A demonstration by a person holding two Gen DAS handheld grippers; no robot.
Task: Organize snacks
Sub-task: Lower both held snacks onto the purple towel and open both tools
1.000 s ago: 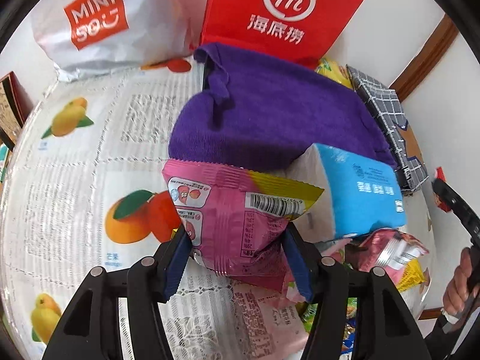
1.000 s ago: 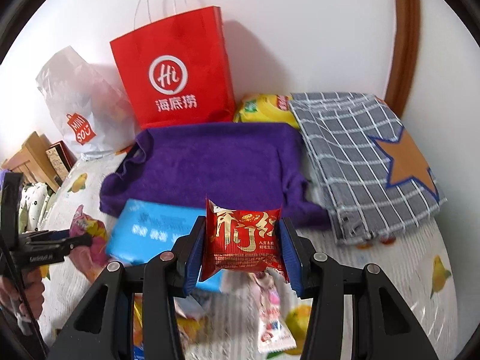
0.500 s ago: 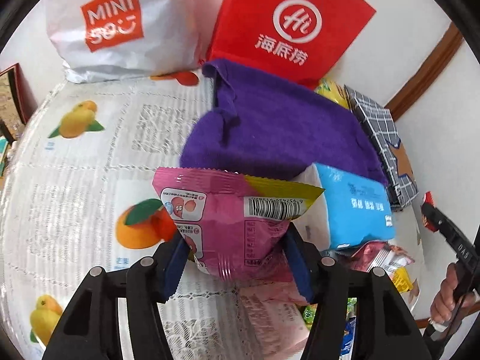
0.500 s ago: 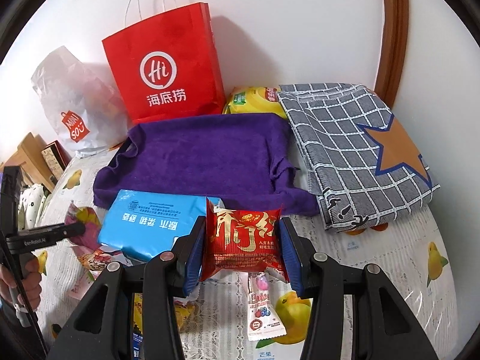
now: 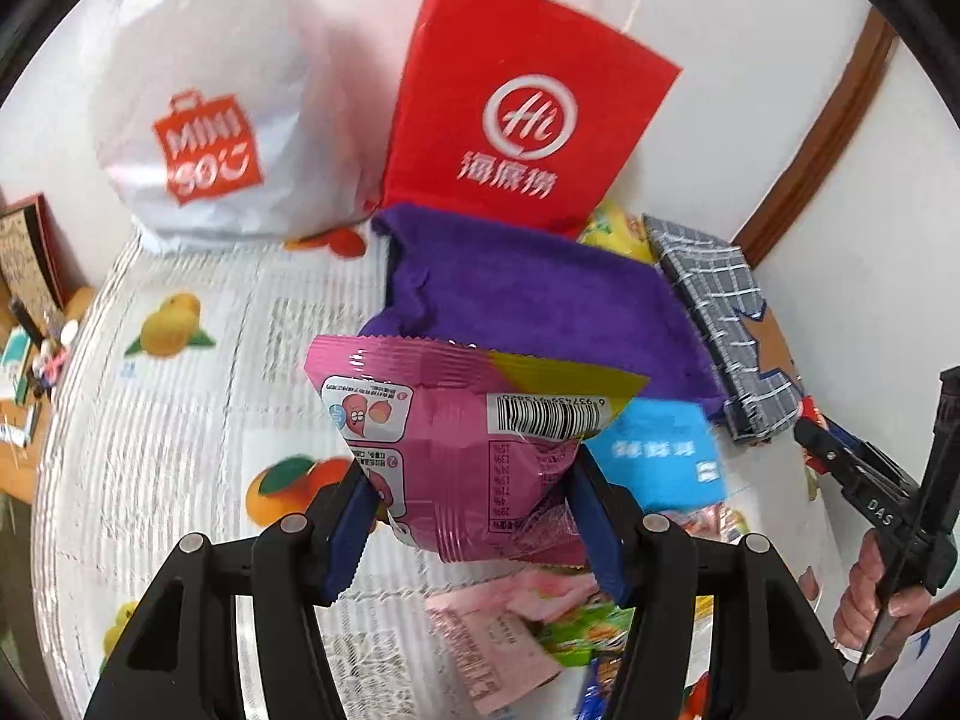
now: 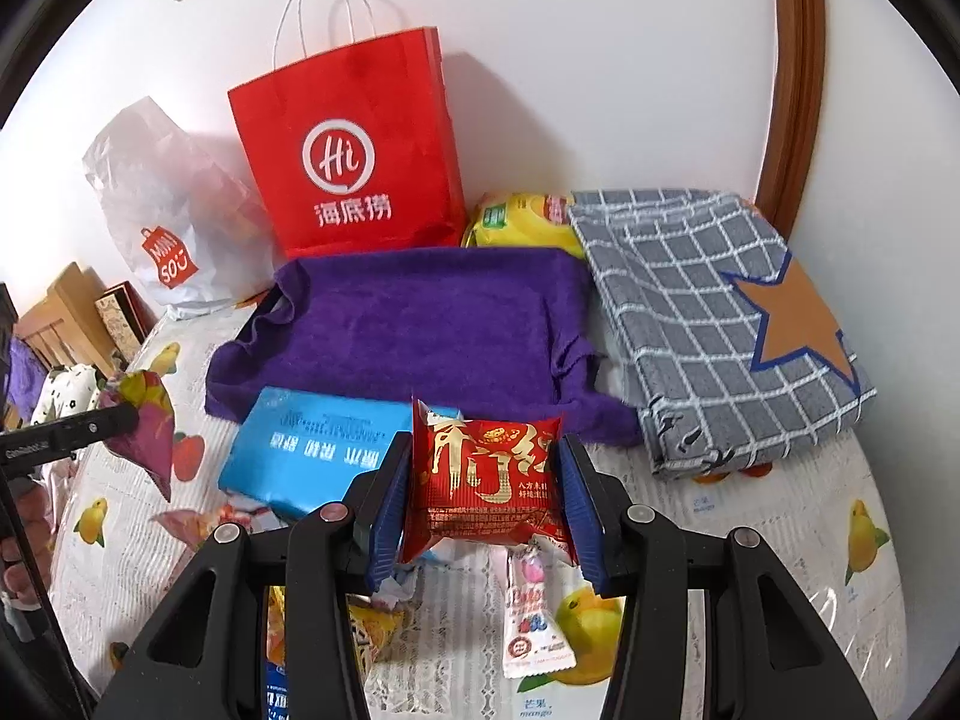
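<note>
My left gripper [image 5: 474, 516] is shut on a pink snack packet [image 5: 462, 444] with a barcode and a yellow corner, held in the air above the fruit-print tablecloth [image 5: 180, 420]. In the right wrist view that same pink packet [image 6: 141, 429] hangs at the far left. My right gripper [image 6: 483, 510] is shut on a red snack packet [image 6: 480, 486] with gold lettering. Behind both lie a purple towel [image 6: 420, 324] and a blue tissue pack [image 6: 312, 450]. A red paper bag [image 6: 354, 144] stands upright against the wall.
A white plastic shopping bag [image 5: 198, 138] sits left of the red bag. A grey checked cloth [image 6: 720, 312] with an orange star lies at the right, a yellow packet [image 6: 522, 222] behind it. Loose snack packets [image 5: 528, 624] and a small sachet [image 6: 534, 618] lie near the front.
The left gripper has risen with the pink packet, so the bags and towel look farther off. The right gripper keeps its red packet and has drawn back slightly.
</note>
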